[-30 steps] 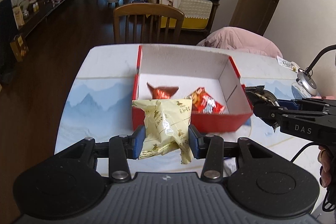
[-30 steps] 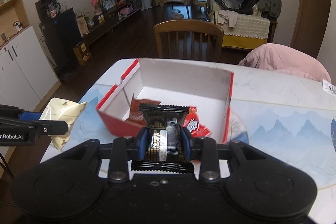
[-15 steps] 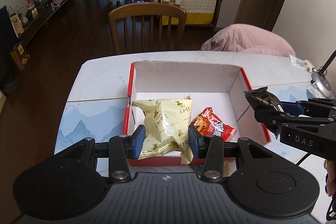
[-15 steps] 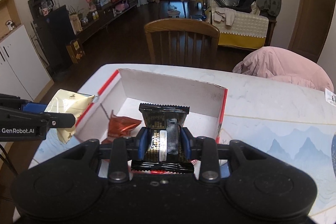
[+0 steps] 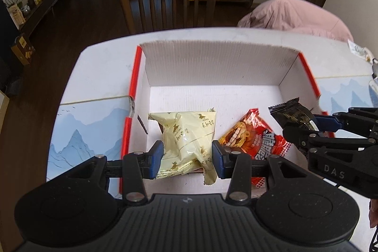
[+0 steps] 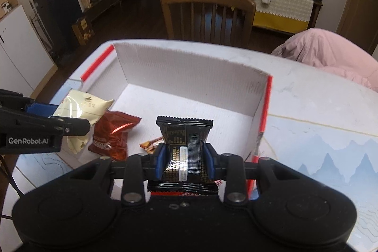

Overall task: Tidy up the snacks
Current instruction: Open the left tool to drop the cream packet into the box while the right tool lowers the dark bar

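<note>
A pale yellow packet (image 5: 186,141) is clamped between the blue pads of the left gripper (image 5: 187,158), above the inside of the red-and-white box (image 5: 212,67). A black packet (image 6: 185,148) is gripped by the right gripper (image 6: 184,163) over the same box. A red packet (image 5: 255,138) lies on the box floor.

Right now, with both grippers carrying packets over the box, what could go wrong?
The left gripper and right gripper hang close together, so they may collide on release. The cream packet could drop onto the red packet, piling up. The black packet is near the box's right wall and might catch it.
</note>
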`<action>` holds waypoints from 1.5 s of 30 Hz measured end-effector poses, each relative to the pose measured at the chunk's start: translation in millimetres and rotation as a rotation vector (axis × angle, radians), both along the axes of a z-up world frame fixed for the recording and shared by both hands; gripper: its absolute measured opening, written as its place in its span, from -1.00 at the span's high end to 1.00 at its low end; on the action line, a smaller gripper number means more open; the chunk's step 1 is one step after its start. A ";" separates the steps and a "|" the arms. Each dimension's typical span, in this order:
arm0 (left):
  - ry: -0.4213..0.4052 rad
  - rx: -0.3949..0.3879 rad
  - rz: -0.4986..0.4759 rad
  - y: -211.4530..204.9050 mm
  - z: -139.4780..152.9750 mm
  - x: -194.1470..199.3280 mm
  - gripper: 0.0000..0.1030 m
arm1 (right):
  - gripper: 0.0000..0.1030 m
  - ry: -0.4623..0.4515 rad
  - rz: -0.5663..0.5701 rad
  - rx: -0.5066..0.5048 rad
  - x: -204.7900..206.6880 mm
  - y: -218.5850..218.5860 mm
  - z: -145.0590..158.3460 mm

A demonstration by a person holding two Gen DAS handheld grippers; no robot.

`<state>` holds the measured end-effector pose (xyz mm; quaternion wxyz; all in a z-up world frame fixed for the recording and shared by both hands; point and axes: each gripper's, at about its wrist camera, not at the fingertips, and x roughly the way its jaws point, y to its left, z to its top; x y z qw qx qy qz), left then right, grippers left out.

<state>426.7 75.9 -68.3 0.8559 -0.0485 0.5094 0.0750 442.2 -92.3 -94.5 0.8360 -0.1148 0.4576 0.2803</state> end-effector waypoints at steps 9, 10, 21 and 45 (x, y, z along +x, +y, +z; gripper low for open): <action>0.067 0.026 -0.039 -12.3 -28.2 12.4 0.17 | 0.36 0.049 0.042 -0.044 5.0 13.1 -30.0; 0.071 0.028 -0.043 -13.6 -29.8 13.1 0.17 | 0.36 0.050 0.047 -0.047 5.1 13.5 -32.3; 0.088 0.039 -0.051 -17.9 -41.8 17.0 0.16 | 0.35 0.080 0.059 -0.070 9.0 14.3 -46.6; -0.055 -0.030 0.007 -1.6 9.0 -39.4 -0.10 | 0.31 -0.017 0.027 0.028 -24.7 -10.8 5.5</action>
